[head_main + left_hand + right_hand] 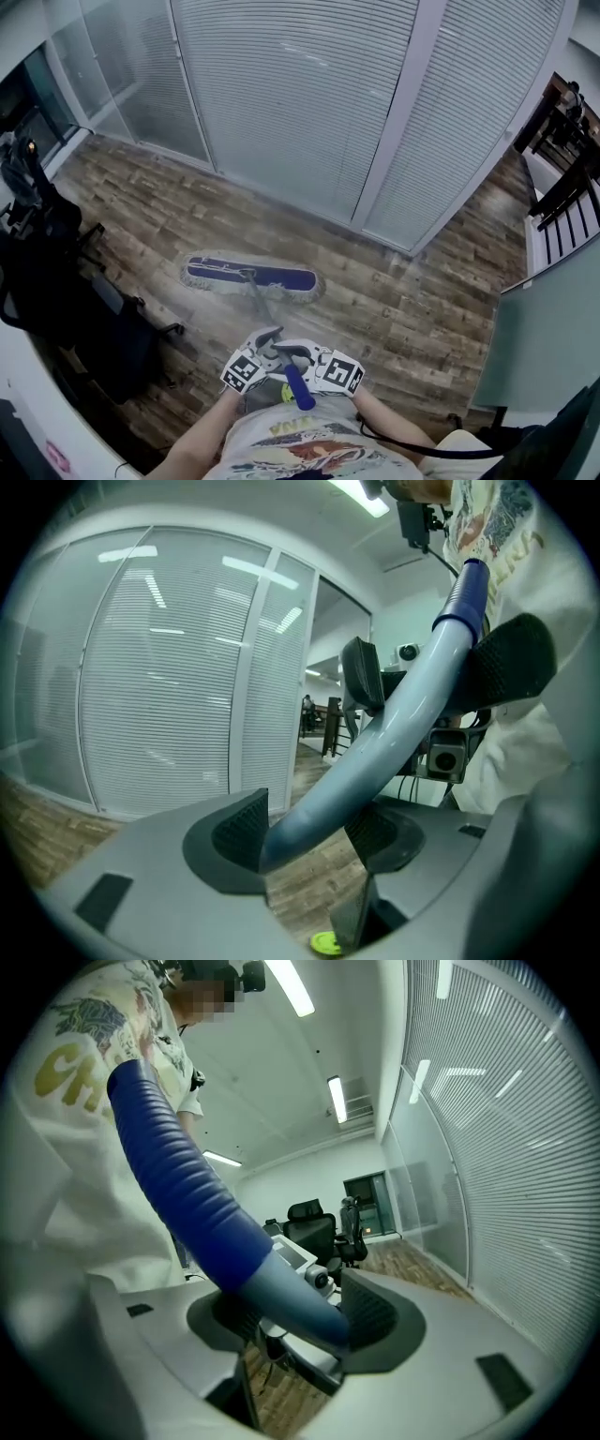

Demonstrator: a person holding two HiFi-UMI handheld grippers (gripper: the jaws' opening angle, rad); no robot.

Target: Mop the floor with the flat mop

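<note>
Mopping stance seen from above: the flat mop's head (pixel 251 277) lies flat on the wood-pattern floor (pixel 422 319), near the middle of the visible boards and somewhat short of the floor's far edge, where a wall of white slatted blinds (pixel 309 103) rises. Its blue pad runs roughly left to right, with a pale fringe around it. A grey pole (pixel 261 305) slants from the centre of the head back toward the person and ends in a blue grip (pixel 298 387) in front of the printed shirt (pixel 291 450). Left tongs (pixel 267 345) and right tongs (pixel 302 356) hold this pole close together, the left lower on it and the right just below the blue grip. In the left gripper view, the left tongs (pixel 309 832) are clamped on the pole (pixel 375 752), with both ribbed pads (pixel 239 832) pressed against its sides. In the right gripper view, the right tongs (pixel 300 1321) likewise grip the pole (pixel 300 1302) where the ribbed blue grip (pixel 178 1185) begins. A black office chair (pixel 122 337) stands by the floor's left edge, well apart from the mop head.
</note>
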